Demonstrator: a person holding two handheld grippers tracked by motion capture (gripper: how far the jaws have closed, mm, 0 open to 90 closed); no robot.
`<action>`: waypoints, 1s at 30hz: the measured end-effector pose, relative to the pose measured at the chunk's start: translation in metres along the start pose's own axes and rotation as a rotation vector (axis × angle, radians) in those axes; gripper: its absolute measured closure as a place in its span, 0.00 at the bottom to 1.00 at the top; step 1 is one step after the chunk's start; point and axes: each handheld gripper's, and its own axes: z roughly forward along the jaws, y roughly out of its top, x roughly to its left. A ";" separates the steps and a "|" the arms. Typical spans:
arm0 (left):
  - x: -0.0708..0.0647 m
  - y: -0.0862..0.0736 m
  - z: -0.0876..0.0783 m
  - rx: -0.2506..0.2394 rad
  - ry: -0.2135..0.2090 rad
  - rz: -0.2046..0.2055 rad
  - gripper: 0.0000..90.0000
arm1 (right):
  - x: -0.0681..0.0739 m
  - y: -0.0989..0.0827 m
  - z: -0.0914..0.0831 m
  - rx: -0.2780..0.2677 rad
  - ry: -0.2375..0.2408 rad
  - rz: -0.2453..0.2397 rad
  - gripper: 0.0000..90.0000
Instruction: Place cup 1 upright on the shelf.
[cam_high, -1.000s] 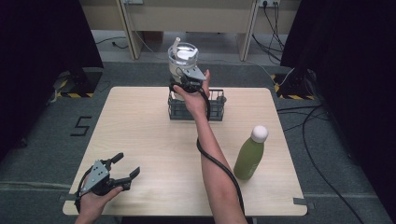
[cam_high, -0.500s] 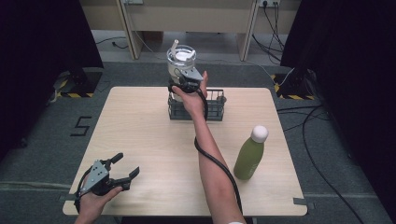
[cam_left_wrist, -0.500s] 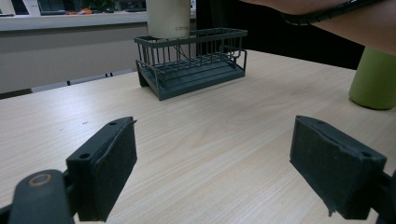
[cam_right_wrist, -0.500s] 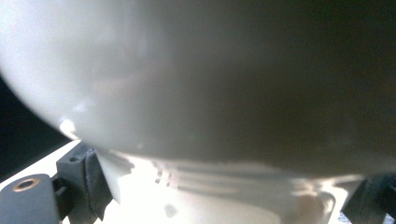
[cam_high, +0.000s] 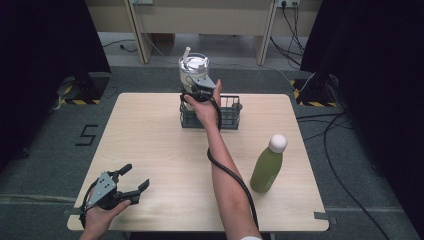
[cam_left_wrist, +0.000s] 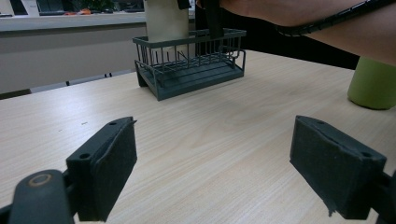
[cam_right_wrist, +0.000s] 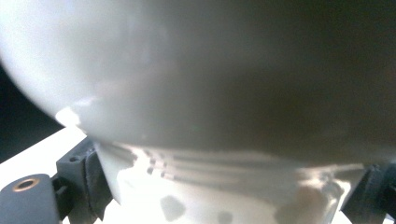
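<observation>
A white tumbler (cam_high: 193, 69) with a straw is held upright over the left end of a dark wire basket (cam_high: 231, 118) at the table's far middle. My right gripper (cam_high: 195, 86) is shut on its lower body, and both pads press the tumbler (cam_right_wrist: 210, 93) in the right gripper view. In the left gripper view the tumbler (cam_left_wrist: 166, 21) stands behind the basket (cam_left_wrist: 191, 70) rim, so I cannot tell whether its base rests inside. My left gripper (cam_high: 136, 176) stays open at the near left corner, with bare tabletop between its pads (cam_left_wrist: 112, 168).
A green bottle (cam_high: 267, 165) with a white cap stands on the right side of the table, near the right forearm. It shows at the right edge as the green bottle (cam_left_wrist: 373, 84) in the left gripper view. The cable from the right gripper hangs along that forearm.
The right hand has sunk a little with the tumbler, toward the basket. The left gripper has not moved.
</observation>
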 end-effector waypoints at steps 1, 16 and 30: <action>0.000 0.000 0.000 0.001 0.000 0.000 0.16 | -0.001 -0.001 0.001 0.001 0.000 -0.006 0.11; -0.001 0.000 0.000 0.000 -0.004 0.000 0.16 | 0.001 -0.016 0.009 0.039 -0.004 -0.011 0.11; -0.001 0.000 0.000 0.001 -0.007 0.001 0.16 | 0.000 -0.022 0.012 0.048 -0.006 -0.011 0.11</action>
